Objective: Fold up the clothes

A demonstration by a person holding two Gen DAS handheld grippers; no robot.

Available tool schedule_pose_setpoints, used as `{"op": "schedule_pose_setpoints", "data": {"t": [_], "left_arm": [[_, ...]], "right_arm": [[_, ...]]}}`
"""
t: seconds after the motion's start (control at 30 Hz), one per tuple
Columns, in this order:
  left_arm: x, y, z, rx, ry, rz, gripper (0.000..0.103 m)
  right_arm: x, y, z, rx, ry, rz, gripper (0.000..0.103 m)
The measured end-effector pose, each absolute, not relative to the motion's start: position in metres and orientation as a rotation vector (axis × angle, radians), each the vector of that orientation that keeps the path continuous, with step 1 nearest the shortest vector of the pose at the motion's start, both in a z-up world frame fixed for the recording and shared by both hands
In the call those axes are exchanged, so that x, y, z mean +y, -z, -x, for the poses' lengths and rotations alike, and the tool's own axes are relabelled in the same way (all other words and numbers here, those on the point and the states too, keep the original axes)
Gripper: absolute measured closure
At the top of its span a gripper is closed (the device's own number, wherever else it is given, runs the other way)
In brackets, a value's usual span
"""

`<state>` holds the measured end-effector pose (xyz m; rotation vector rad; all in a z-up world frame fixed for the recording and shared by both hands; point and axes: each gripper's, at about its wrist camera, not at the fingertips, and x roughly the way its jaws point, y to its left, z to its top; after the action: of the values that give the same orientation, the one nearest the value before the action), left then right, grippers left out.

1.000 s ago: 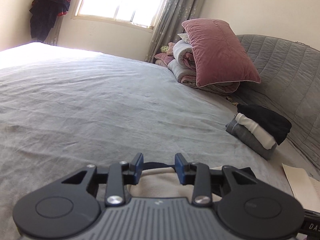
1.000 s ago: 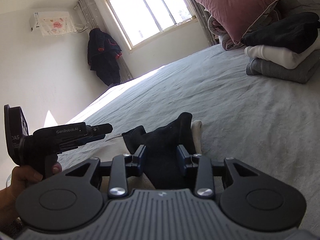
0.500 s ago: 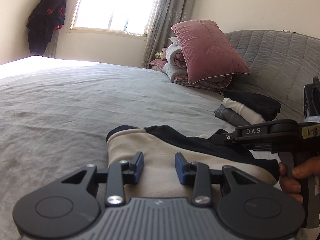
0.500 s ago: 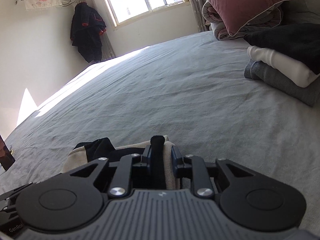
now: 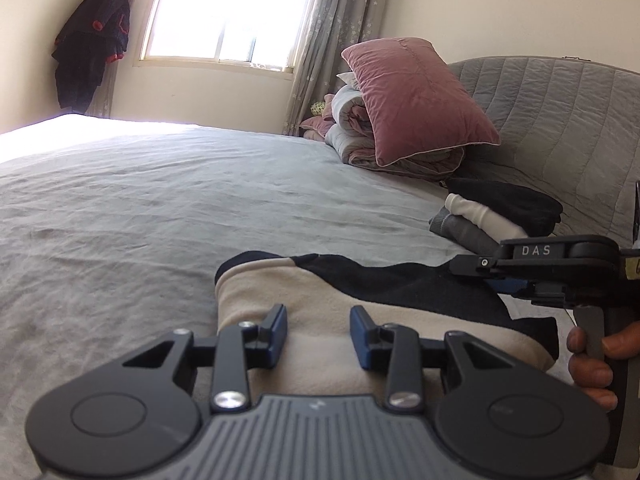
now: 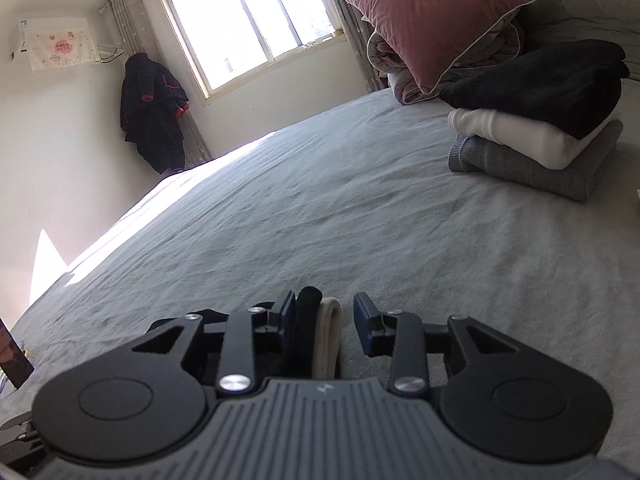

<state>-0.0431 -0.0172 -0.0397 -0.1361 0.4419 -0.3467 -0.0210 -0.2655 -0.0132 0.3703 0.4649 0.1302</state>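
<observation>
My right gripper [image 6: 319, 322] is opening off the folded sweater [image 5: 320, 304] on the bed [image 5: 168, 208]; left gripper [image 5: 319, 334] hovers empty, jaws apart. Worry: a jaw snags the edge and undoes my fold.

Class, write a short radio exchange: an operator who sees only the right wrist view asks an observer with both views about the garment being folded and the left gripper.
Operator: How does the garment lie overall?
Observer: The beige-and-black garment lies as a folded bundle on the grey bed.
Operator: Is the left gripper gripping it?
Observer: No, the left gripper stands open over the beige part, pinching nothing.
</observation>
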Motion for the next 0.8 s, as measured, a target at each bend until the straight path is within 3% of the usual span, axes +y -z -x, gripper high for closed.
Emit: {"op": "schedule_pose_setpoints", "data": {"t": [0.33, 0.57, 0.67, 0.8], "left_arm": [[-0.008, 0.021, 0.070, 0.423, 0.382, 0.166, 0.067], [-0.024, 0.041, 0.081, 0.408, 0.399, 0.057, 0.067], [-0.033, 0.043, 0.084, 0.391, 0.377, -0.016, 0.067], [-0.033, 0.027, 0.083, 0.446, 0.337, 0.002, 0.062]], "right_arm": [[-0.236, -0.021, 0.077, 0.402, -0.243, -0.199, 0.063], [-0.219, 0.022, 0.084, 0.466, -0.213, -0.044, 0.064], [-0.228, 0.025, 0.083, 0.477, -0.216, -0.114, 0.061], [-0.231, 0.010, 0.089, 0.474, -0.206, -0.135, 0.048]]}}
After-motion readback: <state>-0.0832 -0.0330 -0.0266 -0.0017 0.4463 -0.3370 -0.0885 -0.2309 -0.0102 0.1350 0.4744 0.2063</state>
